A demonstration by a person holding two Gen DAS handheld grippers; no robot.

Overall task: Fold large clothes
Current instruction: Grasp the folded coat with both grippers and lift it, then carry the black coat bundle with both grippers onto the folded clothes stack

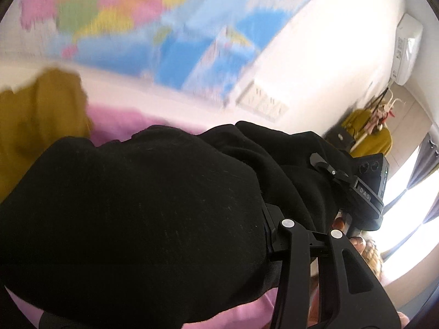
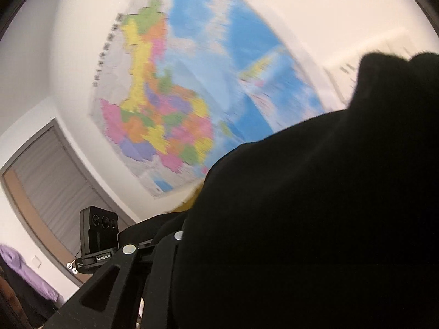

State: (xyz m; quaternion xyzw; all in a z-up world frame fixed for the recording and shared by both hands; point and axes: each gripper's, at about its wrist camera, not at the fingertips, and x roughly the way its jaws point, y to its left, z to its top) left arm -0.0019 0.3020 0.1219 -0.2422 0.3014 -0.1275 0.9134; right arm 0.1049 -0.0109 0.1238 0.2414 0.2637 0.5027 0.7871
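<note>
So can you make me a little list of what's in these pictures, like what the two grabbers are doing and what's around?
held thing: black garment, bunched up, covering the fingertips
left gripper: shut on the black garment
right gripper: shut on the black garment
under it: pink sheet
nearby: mustard-yellow cloth
wall: colourful map
top right: white air conditioner

A home room: wall map (image 2: 170,104), air conditioner (image 1: 406,49), curtained window (image 1: 422,164).
</note>
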